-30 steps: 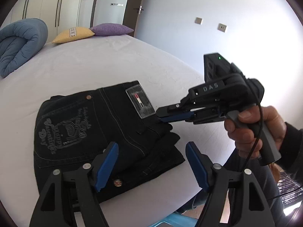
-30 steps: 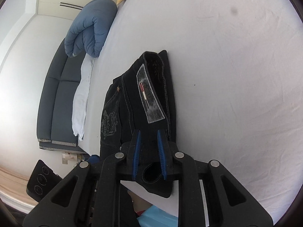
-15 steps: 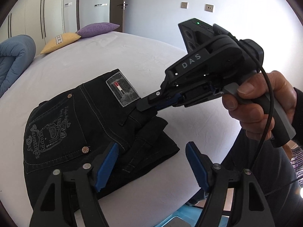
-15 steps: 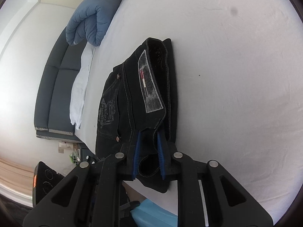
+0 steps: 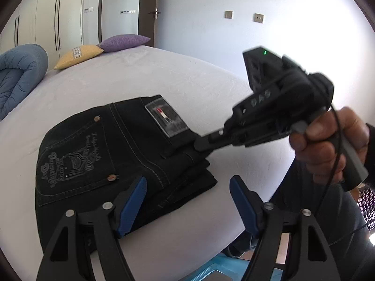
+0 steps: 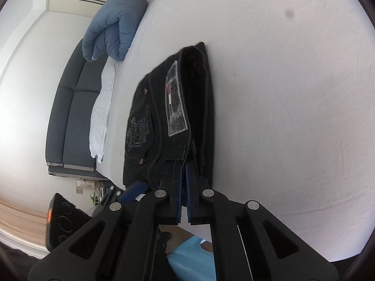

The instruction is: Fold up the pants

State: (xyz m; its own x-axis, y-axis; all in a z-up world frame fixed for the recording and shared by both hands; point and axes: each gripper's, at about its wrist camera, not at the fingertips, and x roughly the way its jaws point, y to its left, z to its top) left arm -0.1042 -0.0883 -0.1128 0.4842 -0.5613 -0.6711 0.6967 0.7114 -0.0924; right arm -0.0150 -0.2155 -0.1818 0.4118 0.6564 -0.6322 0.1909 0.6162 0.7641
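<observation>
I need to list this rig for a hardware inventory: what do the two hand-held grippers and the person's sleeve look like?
Both are black plastic with blue finger pads and silver rivets. The right hand-held gripper bears pale "DAS" lettering, a green light and a thin black cable. The sleeve is dark. The left hand-held gripper matches.

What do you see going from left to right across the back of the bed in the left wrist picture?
Blue duvet → yellow pillow → purple pillow.

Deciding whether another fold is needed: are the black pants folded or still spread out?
Folded: the black pants lie as a compact stack on the bed, layered edges showing.
</observation>
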